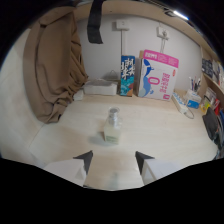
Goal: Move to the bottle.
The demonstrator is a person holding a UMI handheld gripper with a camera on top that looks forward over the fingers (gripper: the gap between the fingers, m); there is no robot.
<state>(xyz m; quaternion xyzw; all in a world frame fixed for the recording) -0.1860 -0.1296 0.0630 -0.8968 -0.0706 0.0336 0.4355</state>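
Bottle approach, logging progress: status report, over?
Gripper open, empty. Bottle upright on table, just ahead of fingers, not yet between them. Path clear.

A large "0" marks the pink-topped box (159,75).

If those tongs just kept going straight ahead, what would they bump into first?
Most likely the small clear glass bottle with pale liquid, standing on the light wooden table just ahead of the open tongs.
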